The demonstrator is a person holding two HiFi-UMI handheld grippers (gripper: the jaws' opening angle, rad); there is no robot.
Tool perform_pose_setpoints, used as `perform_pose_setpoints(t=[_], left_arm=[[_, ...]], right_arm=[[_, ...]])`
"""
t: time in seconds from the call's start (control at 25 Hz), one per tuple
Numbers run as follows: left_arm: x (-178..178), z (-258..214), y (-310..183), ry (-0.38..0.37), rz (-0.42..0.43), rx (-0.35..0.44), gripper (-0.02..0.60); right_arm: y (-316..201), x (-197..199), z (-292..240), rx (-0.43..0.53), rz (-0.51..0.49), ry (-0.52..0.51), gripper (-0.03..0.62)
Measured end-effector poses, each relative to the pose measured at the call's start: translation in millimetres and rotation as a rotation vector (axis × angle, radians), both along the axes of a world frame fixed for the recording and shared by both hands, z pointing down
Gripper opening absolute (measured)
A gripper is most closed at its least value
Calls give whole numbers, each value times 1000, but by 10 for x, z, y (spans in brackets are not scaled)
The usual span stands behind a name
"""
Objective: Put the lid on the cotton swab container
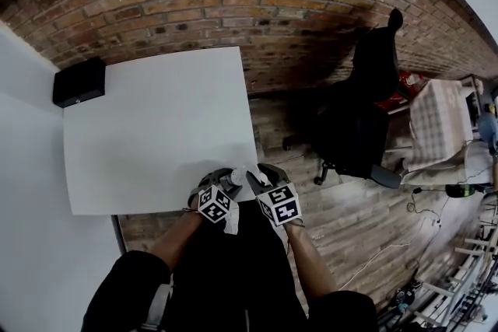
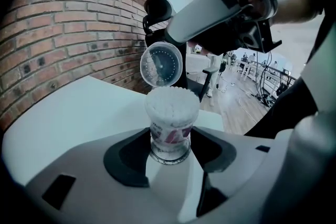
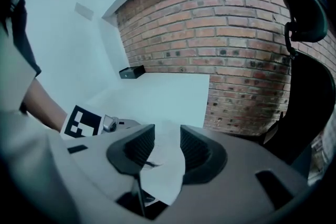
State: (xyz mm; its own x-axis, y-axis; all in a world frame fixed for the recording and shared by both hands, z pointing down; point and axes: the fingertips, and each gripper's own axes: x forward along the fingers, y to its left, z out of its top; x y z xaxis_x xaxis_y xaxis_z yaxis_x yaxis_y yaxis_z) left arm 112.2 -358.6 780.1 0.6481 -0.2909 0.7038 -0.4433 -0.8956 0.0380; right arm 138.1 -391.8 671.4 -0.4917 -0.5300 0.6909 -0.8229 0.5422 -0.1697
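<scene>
**Lid tilted over a brim-full cotton swab container**

The container sits between the jaws of the left tool, whose pads clamp its lower body. In the head view it is at the near right corner of the desk; whether its base rests on the desk I cannot tell. The clear lid hangs just above it at the tip of the right tool, its open face turned sideways and its lower edge close to the swab heads. The right tool's jaws stand wide apart with the lid between them, and no pad clearly presses on it.

The main risk, as I judge it, is a loose lid. With nothing pinching it, it may slide off the swabs, go past the near edge of the desk and drop to the floor. The tilt is the second risk: brought down at this angle, one side of the rim would catch on the swab heads, which bulge above the container's mouth, and the lid would seat crooked or bend the swabs. A hard push could also rock the container, since it is held only low down.
</scene>
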Motion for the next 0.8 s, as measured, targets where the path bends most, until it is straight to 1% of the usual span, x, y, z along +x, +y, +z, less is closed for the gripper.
perform_pose_setpoints(t=[0.2,0.4,0.52,0.8], left_arm=[[-15,1,6,-10,24,0,249],[-17,3,0,-11,31,-3,250],[-28,12,-2,-9,29,0,250],[-18,5,12,-9,33,0,250]], right_arm=[[8,-46,87,-49,-46,-8,141],[69,-127,49,-48,-61,-36,141],[132,-207,43,-59,-72,-60,141],[254,-291,56,-86,-86,-83,140]])
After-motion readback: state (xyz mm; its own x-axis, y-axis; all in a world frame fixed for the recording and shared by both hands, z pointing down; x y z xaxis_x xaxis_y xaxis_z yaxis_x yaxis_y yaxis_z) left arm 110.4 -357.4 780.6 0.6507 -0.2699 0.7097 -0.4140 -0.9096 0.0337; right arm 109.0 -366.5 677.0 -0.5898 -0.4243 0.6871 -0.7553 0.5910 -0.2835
